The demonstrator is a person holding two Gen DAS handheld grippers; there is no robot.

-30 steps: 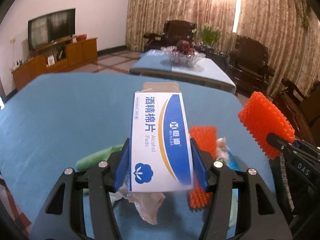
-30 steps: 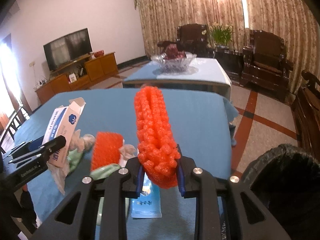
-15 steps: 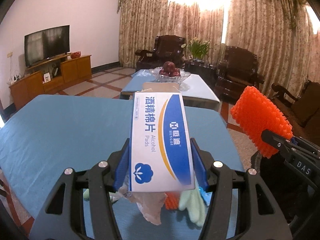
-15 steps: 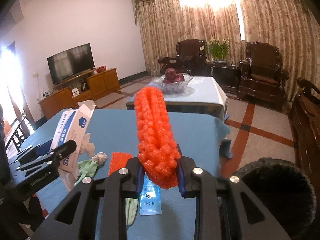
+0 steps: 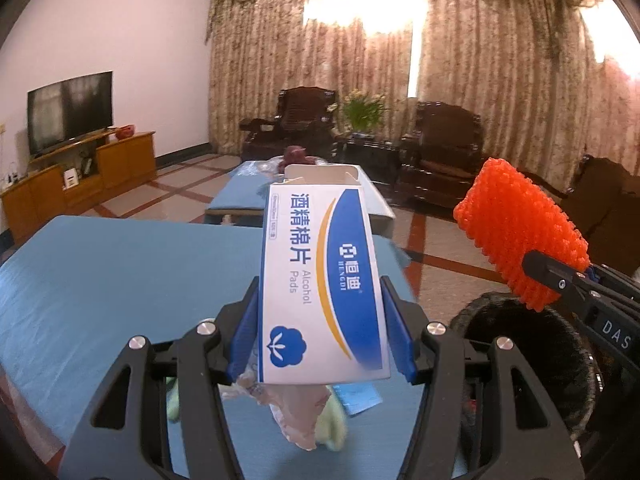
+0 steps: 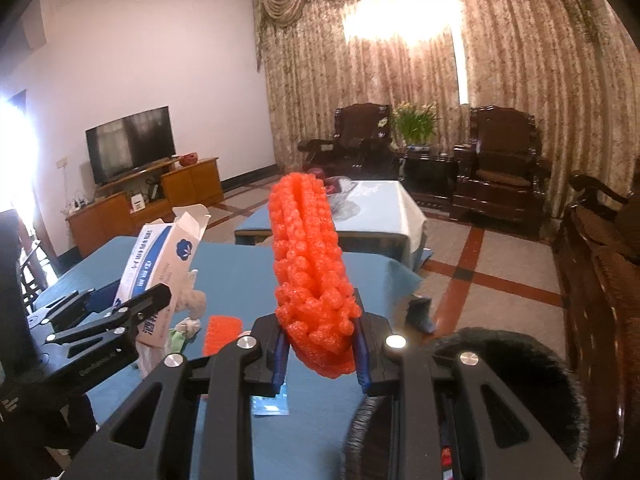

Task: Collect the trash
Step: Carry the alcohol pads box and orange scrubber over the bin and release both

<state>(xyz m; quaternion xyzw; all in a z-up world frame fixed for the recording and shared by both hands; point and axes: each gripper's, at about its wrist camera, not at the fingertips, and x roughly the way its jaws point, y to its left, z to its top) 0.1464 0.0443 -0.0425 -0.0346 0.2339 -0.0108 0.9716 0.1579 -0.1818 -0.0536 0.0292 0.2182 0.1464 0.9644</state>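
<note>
Lifting clear of the blue table (image 5: 120, 264), the left gripper (image 5: 320, 332) clamps an alcohol-pad box (image 5: 320, 280) and the right gripper (image 6: 320, 352) pinches orange foam netting (image 6: 308, 264), both now nearing the black bin (image 6: 500, 364).

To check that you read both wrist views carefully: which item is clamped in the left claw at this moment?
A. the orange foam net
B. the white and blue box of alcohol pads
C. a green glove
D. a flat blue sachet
B: the left wrist view shows the left claw with its fingers pressed against both sides of the alcohol pad box, while the orange foam net sits in the right claw.
</note>
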